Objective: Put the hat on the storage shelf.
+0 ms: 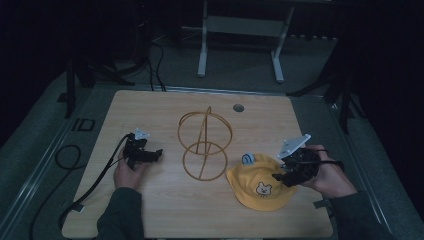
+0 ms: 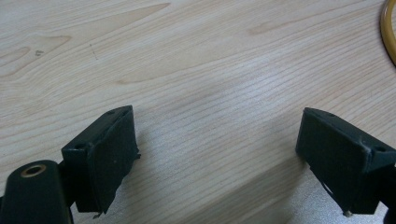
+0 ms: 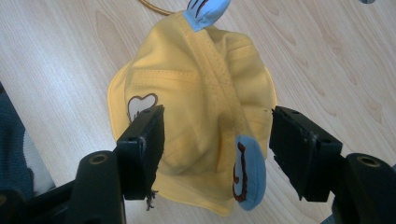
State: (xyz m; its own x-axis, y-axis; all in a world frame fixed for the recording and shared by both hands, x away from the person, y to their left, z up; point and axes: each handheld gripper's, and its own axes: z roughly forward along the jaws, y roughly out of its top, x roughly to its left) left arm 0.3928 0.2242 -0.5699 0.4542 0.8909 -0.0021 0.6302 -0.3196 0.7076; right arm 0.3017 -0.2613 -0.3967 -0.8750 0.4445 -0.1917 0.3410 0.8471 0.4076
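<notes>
The wooden surface (image 1: 150,210) is mostly bare. A gold wire stand (image 1: 204,145) of two rings rises at its middle, between the two hands, and blocks a straight level pass from one side to the other. Behind it, bare wood runs to the far edge, broken by a small grey round cap (image 1: 238,107). The yellow hat (image 1: 256,181) lies flat just right of the stand's lower ring, nearly touching it, so little room is left between them. The left gripper (image 1: 150,155) hangs over bare wood with nothing between its wide jaws. The right gripper (image 1: 282,175) has its jaws spread at the hat's right side. Bare wood lies along the near edge between the forearms.
</notes>
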